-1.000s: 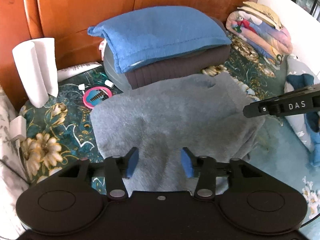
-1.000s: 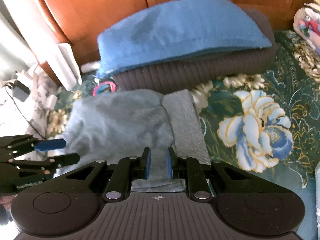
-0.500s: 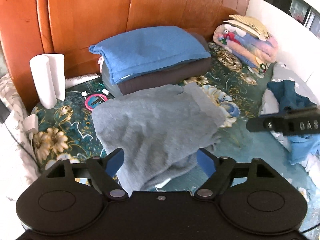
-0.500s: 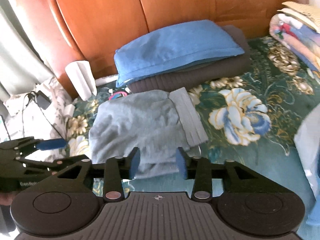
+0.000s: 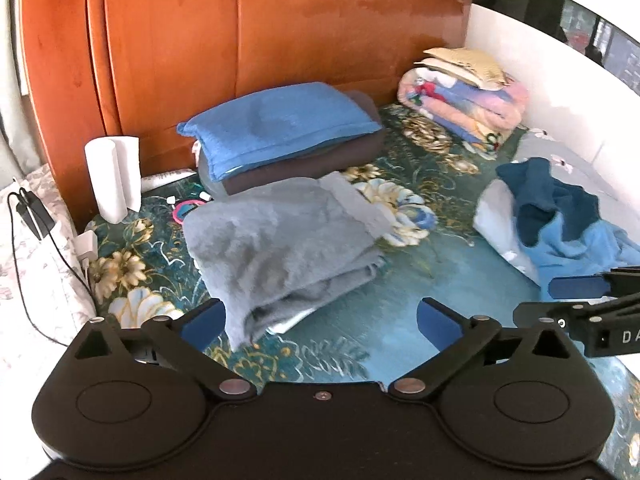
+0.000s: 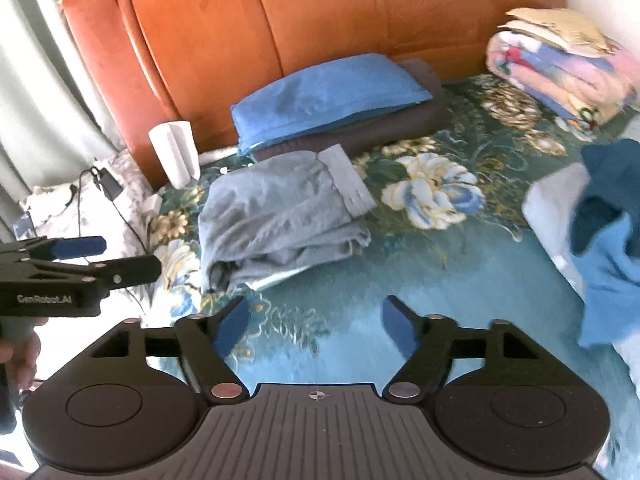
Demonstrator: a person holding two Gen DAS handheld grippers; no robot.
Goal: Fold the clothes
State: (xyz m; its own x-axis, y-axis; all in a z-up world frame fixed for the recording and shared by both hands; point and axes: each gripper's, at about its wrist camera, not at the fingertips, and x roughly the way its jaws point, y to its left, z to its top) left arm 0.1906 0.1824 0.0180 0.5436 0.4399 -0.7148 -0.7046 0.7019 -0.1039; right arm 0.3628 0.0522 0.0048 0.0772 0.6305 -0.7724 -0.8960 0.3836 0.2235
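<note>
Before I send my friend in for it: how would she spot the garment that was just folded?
Find the orange wooden headboard, then the blue pillow stacked on a dark one against it. Directly in front lies the folded grey garment on the floral bedspread. It is the only grey, folded piece; the blue clothes sit crumpled to the right.

Grey garment [image 5: 280,236], plain, on a teal bedspread [image 5: 360,320] patterned with cream, gold and blue flowers. Behind it, a bright blue pillow [image 5: 280,124] over a dark brown one [image 5: 320,160]. Orange-brown headboard [image 5: 240,40]. White paper roll [image 5: 114,178] at left. Navy and light-blue clothes [image 5: 560,220] at right. Pastel floral quilt [image 5: 460,108] at upper right.
</note>
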